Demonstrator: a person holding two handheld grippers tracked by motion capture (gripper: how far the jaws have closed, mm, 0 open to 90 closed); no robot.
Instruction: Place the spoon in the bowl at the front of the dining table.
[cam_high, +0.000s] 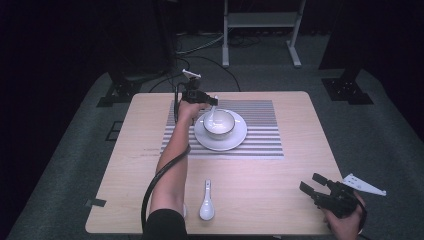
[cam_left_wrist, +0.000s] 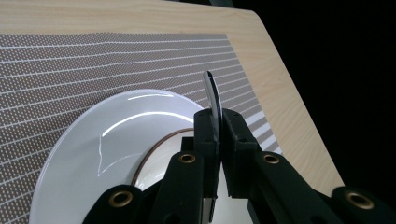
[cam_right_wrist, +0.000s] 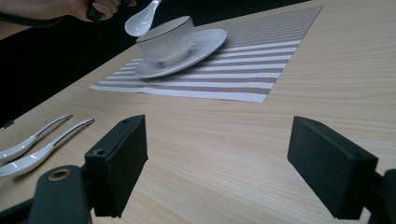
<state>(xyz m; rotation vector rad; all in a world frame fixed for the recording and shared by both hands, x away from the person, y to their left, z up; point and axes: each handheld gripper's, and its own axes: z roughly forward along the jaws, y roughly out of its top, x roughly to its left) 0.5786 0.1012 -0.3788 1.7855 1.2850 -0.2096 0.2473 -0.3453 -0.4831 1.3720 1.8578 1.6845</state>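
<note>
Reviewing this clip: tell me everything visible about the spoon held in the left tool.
The white glossy ceramic soup spoon looks like glazed porcelain, with a deep oval scoop and a short curved handle. The left tool is shut on the handle, whose thin edge sticks up between the black jaws. The spoon hangs in the air, scoop tilted downward over the rim of the white ribbed bowl. Whether it touches the bowl cannot be told. Nothing is visibly in the scoop.

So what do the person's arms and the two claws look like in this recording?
Both claws are matte black, with blocky rectangular jaws and brass-coloured pivot rivets. The left claw trails a thick black cable along a forearm that is bare up to a dark sleeve at the upper arm. The right claw carries a pale grey three-cornered plate.
</note>
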